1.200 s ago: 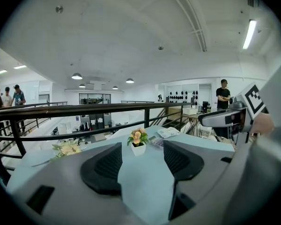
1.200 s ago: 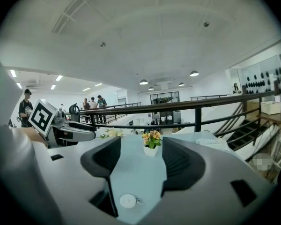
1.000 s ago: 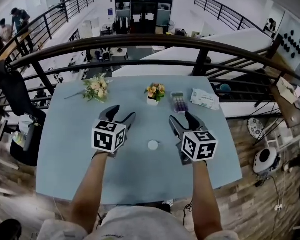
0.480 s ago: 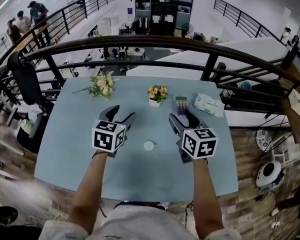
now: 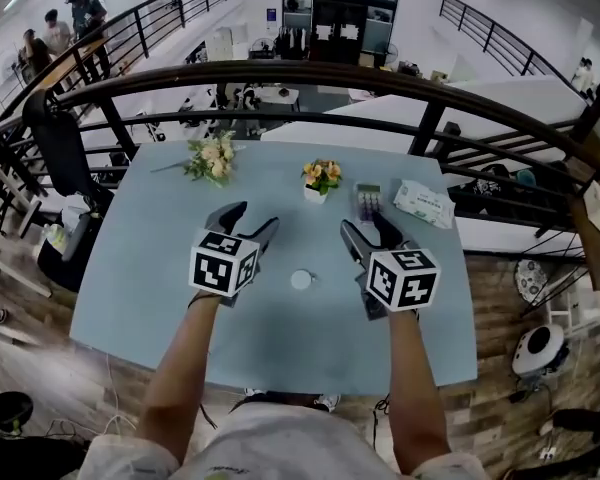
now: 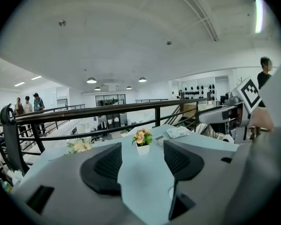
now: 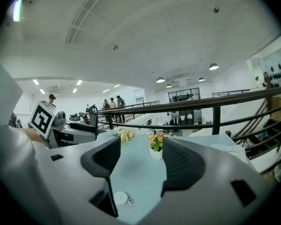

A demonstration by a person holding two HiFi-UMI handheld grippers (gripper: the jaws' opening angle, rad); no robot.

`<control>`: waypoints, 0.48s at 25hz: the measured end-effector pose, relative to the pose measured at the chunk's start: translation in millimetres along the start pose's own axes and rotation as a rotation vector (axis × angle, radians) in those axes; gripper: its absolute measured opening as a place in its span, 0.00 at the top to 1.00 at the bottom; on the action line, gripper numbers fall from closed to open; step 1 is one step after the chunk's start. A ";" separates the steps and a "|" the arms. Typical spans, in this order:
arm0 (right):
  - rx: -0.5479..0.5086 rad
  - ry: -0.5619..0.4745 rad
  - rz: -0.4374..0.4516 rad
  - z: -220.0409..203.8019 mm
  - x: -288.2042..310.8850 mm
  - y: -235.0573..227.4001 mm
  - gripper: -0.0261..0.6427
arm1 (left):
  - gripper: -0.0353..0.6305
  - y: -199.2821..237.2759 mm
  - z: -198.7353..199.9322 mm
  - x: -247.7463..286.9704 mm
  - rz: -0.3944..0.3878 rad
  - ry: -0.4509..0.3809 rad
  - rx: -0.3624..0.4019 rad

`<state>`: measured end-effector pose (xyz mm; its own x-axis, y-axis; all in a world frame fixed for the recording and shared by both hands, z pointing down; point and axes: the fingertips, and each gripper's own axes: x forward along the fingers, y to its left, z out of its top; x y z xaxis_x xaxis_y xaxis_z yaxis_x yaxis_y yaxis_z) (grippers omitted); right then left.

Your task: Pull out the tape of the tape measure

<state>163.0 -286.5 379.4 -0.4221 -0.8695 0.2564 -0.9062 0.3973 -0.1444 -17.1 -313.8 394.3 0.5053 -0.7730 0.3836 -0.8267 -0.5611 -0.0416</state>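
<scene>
I held my left gripper (image 5: 252, 218) and my right gripper (image 5: 365, 226) side by side over the pale blue table (image 5: 130, 278), near the middle of the head view. Both had their jaws spread apart with nothing between them. The tape measure (image 5: 301, 279), a small white round case, lay flat on the table in the gap between my two grippers, touching neither. In the right gripper view it sat low in the frame, under the left-hand jaw. Toward the top of the table stood a small pot of flowers (image 5: 322, 178), with a loose bouquet (image 5: 212, 158) to its left and a calculator (image 5: 367, 202) and a pack of tissues (image 5: 423, 199) to its right. A dark curved railing (image 5: 280, 76) ran behind the table's far edge, above a lower floor. A black chair (image 5: 55, 143) stood at the left edge of the frame, people (image 5: 55, 33) gathered in the upper left corner, and wood flooring (image 5: 500, 368) showed at the lower right.
</scene>
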 end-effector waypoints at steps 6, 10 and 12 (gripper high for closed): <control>0.019 0.022 -0.012 -16.1 0.2 5.8 0.57 | 0.53 -14.2 -15.4 10.4 -0.070 0.040 0.037; 0.041 0.043 -0.032 -30.9 0.5 9.3 0.57 | 0.52 -25.5 -33.0 20.4 -0.138 0.082 0.066; 0.055 0.049 -0.049 -38.5 0.8 7.6 0.57 | 0.52 -33.6 -42.5 27.8 -0.181 0.103 0.089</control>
<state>154.9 -272.8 415.3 -0.3793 -0.8715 0.3109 -0.9237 0.3370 -0.1824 14.2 -303.8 445.5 0.6118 -0.6255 0.4842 -0.6974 -0.7154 -0.0430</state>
